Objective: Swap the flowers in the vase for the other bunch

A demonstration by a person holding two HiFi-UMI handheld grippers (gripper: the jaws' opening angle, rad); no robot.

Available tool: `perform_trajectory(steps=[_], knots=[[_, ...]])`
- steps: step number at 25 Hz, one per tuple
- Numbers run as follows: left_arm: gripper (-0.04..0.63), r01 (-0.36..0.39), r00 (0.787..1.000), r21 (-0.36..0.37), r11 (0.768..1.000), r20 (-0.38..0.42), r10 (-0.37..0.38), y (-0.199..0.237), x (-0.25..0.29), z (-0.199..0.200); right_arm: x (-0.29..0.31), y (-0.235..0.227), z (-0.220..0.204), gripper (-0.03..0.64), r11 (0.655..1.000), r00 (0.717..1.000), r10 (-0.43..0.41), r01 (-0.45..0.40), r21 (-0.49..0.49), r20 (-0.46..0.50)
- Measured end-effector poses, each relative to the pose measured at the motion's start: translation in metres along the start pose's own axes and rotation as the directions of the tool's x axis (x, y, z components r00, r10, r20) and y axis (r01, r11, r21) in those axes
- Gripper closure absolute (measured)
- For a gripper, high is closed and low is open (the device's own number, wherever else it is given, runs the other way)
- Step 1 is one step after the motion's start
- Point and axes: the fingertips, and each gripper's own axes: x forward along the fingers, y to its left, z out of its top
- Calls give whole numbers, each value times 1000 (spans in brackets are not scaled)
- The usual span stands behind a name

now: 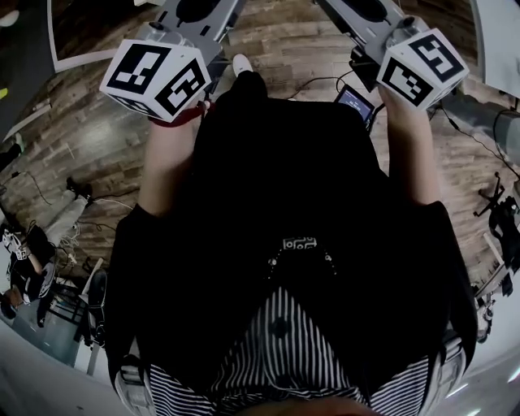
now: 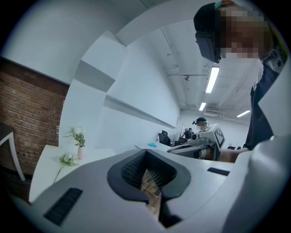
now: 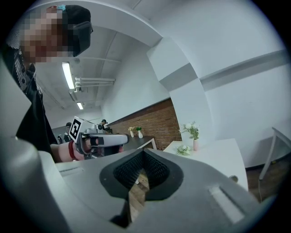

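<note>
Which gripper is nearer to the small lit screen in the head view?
Right. The right gripper is close beside the screen, its cube just to the right. The left gripper is well off to the screen's left.

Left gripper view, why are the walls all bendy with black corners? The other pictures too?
Left gripper view: the wide-angle lens curves the wall and darkens the corners, and the ceiling light glares white. Right gripper view: same bending, same dark rim. Head view: the wooden floor bows round the edges.
</note>
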Motion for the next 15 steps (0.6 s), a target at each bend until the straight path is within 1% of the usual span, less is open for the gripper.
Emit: perform_trajectory(steps=[2,6,8,11,15], knots=[[588,22,1000,-12,1000,2,-22,15,7,9,14,-10,8,612,1000,1000,-20,20,-3,-7],[589,64,998,17,998,-4,-64,37,14,24,39,-22,18,612,999,999,-53,53,9,-10],[588,76,997,27,997,-12,-76,51,15,26,51,-27,21,612,997,997,-73,74,12,-11],[589,95,995,18,995,-7,-95,71,15,28,68,-39,26,612,993,994,-113,113,16,6],[588,113,994,29,993,-8,-113,90,12,31,85,-48,29,612,991,991,-134,134,20,12]])
